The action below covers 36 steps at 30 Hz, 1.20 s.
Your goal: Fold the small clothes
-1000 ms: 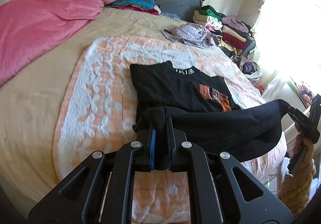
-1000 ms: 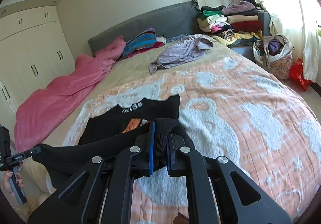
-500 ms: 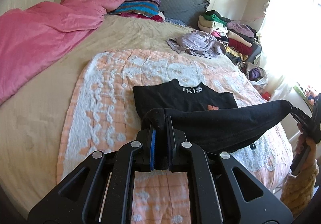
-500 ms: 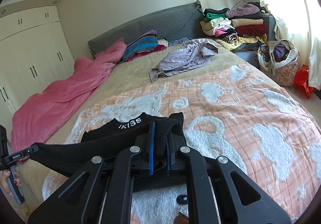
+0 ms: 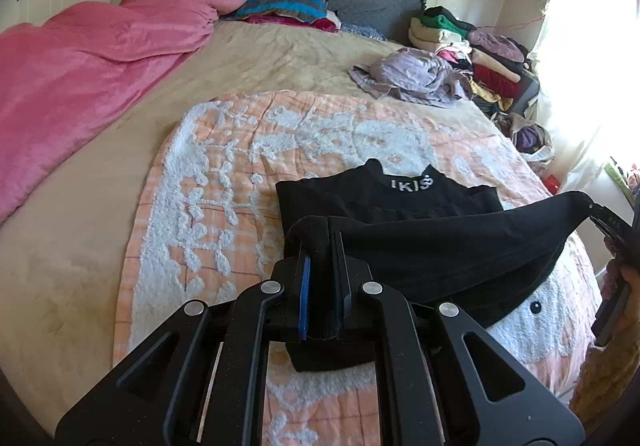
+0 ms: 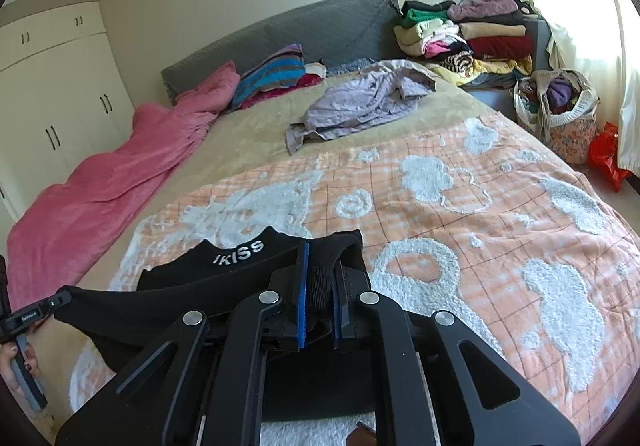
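Both grippers have carried the lifted hem of the black T-shirt (image 5: 448,246) toward the collar end, so the orange chest print that showed a second ago is now hidden beneath the folded-over half, and only the collar with its white lettering (image 5: 412,184) peeks out past the fold.

Taking that collar as the landmark: the left gripper (image 5: 320,242) hangs just on the near side of it, at the shirt's left edge, its jaws clamped on a bunched corner of black cloth. The right gripper (image 6: 320,266) sits beside the collar's other side, its jaws likewise pinched tight on the opposite corner. Between them the hem is stretched into a shallow sagging band above the lower layer, and I judge this tension is kept so the upper half lands flat and square rather than rumpled.

The shirt lies on the peach and white blanket (image 5: 224,174) spread over the bed (image 5: 80,230), whose tufted surface gives a fairly even place for folding. Well beyond the collar, toward the headboard, a crumpled lilac garment (image 6: 360,102) waits, probably next. The fold looks nearly laid; lowering and letting go remain.
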Each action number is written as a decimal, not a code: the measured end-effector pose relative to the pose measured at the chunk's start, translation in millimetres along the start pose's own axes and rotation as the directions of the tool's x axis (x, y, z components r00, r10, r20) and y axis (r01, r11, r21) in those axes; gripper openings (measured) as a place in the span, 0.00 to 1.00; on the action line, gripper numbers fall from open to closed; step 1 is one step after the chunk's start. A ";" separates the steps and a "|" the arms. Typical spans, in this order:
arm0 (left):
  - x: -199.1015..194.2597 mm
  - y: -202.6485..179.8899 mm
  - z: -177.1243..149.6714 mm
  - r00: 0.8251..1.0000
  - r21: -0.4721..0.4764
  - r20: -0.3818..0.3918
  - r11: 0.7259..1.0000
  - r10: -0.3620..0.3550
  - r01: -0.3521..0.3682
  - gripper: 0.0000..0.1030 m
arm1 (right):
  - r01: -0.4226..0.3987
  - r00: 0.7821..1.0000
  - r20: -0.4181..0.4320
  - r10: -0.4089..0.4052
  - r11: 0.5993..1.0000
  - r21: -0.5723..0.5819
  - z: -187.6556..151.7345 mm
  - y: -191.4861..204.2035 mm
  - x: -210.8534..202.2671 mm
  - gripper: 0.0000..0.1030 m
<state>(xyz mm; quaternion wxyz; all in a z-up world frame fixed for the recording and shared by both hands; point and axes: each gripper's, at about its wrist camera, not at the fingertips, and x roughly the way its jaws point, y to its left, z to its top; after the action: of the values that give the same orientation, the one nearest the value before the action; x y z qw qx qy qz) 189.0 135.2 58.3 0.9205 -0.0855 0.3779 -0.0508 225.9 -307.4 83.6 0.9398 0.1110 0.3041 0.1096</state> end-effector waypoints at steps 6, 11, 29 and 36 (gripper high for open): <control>23.8 2.8 4.2 0.999 0.016 -0.027 1.000 0.026 -0.025 0.03 | 0.024 0.999 -0.048 -0.023 1.000 0.014 -1.1 -4.5 31.9 0.08; 40.8 8.8 7.9 0.998 -0.014 -0.047 0.999 0.033 -0.034 0.09 | 0.050 0.996 -0.076 -0.049 0.999 0.019 -4.8 -7.5 50.7 0.09; 17.7 -4.1 -29.2 0.999 0.022 -0.045 1.000 -0.015 0.016 0.07 | 0.028 0.994 -0.101 -0.048 0.982 -0.188 -48.1 28.2 16.5 0.21; 57.1 -20.6 -57.4 0.990 0.100 -0.138 0.995 0.035 -0.021 0.07 | -0.004 0.976 -0.212 -0.055 0.963 -0.268 -85.4 52.1 41.1 0.21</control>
<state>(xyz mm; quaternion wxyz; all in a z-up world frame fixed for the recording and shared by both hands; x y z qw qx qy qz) 188.5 99.1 -17.0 0.8956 -0.0308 0.4394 -0.0623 200.3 -234.5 7.9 0.9085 -0.0330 0.3890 0.1489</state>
